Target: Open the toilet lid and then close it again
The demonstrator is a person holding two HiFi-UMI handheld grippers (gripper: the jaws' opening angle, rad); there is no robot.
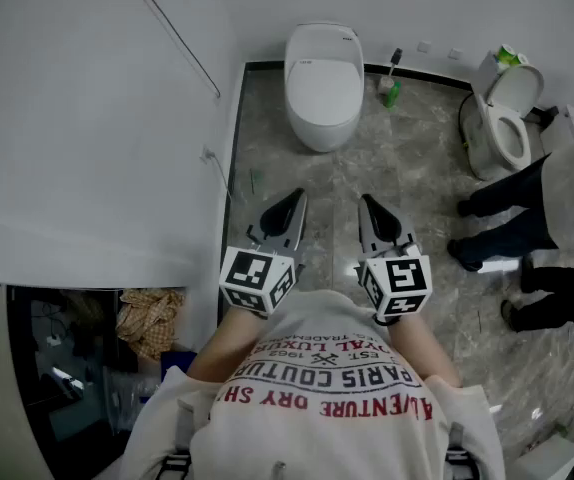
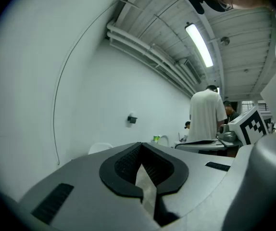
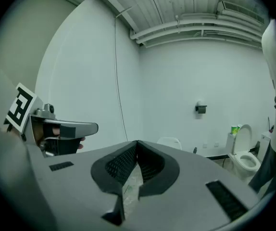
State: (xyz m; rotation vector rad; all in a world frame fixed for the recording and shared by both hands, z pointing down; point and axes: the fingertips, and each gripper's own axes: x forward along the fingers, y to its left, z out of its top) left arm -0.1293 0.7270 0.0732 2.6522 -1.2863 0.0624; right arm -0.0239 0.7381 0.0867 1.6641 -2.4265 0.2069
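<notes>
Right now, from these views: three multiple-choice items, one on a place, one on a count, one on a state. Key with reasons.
1. Where does the closed toilet stand?
A. against the far wall, ahead of the person
B. between the bystanders' feet
C. behind the person

2. How many toilets show in the head view?
A. one
B. two
C. three

3. How does the left gripper stand?
A. shut on the lid
B. wide open
C. shut, empty

Key:
1 A: it sits at the foot of the wall, straight ahead.
2 B: the closed one plus a second toilet, standing open at the right.
3 C: the left gripper view shows its jaws together with nothing between them.
</notes>
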